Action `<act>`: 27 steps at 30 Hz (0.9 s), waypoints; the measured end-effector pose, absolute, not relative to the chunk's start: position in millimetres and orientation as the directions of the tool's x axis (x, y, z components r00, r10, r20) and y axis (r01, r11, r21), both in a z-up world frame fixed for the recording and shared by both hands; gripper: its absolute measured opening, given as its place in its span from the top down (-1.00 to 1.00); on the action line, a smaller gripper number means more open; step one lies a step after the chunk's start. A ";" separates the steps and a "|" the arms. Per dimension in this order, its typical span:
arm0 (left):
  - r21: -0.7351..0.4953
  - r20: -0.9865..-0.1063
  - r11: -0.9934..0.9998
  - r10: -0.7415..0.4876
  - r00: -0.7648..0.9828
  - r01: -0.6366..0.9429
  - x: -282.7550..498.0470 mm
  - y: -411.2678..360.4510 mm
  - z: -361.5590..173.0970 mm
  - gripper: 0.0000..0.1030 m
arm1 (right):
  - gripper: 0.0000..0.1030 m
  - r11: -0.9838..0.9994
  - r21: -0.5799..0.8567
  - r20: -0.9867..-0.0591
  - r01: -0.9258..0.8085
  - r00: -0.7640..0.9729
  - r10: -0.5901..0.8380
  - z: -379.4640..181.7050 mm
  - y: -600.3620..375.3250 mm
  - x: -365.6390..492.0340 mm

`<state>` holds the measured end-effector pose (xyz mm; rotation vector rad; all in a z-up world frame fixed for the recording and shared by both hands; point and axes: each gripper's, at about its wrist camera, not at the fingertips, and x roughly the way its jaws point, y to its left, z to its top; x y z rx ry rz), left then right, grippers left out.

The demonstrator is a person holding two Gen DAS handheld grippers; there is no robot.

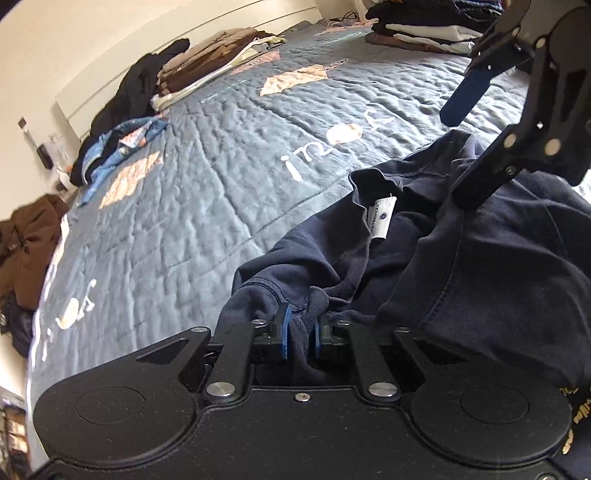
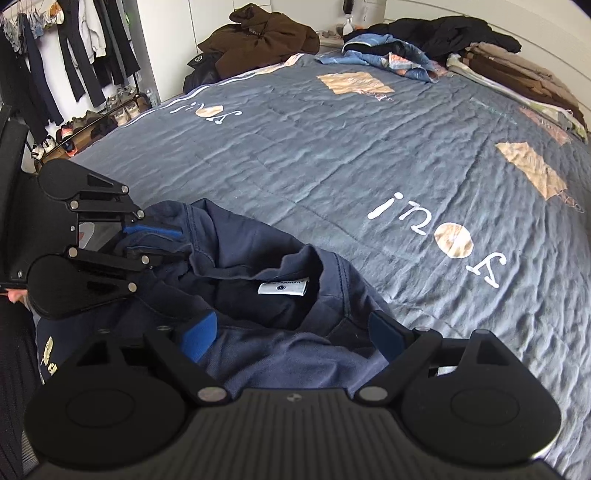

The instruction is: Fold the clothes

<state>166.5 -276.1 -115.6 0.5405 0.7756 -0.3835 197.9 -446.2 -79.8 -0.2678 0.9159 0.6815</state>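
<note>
A crumpled navy sweatshirt (image 1: pixel 461 258) with a white neck label (image 1: pixel 382 218) lies at the near edge of the bed. My left gripper (image 1: pixel 300 332) is shut on a fold of its fabric near the hem. It also shows in the right wrist view (image 2: pixel 162 243), pinching the cloth at the left. My right gripper (image 2: pixel 291 336) is open, its blue pads either side of the sweatshirt (image 2: pixel 280 350) below the collar and label (image 2: pixel 282 288). In the left wrist view the right gripper (image 1: pixel 465 147) hangs above the garment, jaws apart.
The bed carries a grey-blue quilt (image 2: pixel 332 158) with printed letters. Folded brown clothes (image 2: pixel 517 77) and a blue garment (image 2: pixel 388 55) lie at the far side. A folded stack (image 1: pixel 424 33) sits at the far corner. A clothes rack (image 2: pixel 55 55) and shoes stand beside the bed.
</note>
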 end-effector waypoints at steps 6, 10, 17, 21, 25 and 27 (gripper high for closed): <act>0.281 -0.726 0.810 -0.171 0.666 0.515 151.3 -264.6 -110.1 0.79 | -0.64 0.768 0.125 -0.828 -0.629 0.360 0.430 -97.0 -437.7 214.5; 0.245 -0.722 0.816 -0.206 0.661 0.523 141.0 -260.9 -106.9 0.80 | -0.19 0.777 0.085 -0.853 -0.624 0.357 0.380 -112.2 -428.1 220.9; 0.198 -0.709 0.821 -0.258 0.657 0.536 129.5 -253.1 -97.5 0.80 | 0.02 0.792 0.077 -0.885 -0.606 0.324 0.334 -131.1 -425.2 229.1; 0.196 -0.711 0.824 -0.254 0.656 0.532 133.1 -251.3 -100.8 0.80 | -0.21 0.795 0.039 -0.913 -0.606 0.301 0.275 -136.3 -419.1 230.4; 0.188 -0.710 0.833 -0.252 0.658 0.521 134.0 -249.3 -105.1 0.80 | -0.16 0.802 0.056 -0.913 -0.594 0.295 0.282 -141.4 -419.6 230.7; 0.184 -0.708 0.837 -0.251 0.660 0.516 133.7 -247.6 -106.2 0.80 | 0.20 0.800 0.090 -0.904 -0.594 0.288 0.315 -142.7 -420.6 229.1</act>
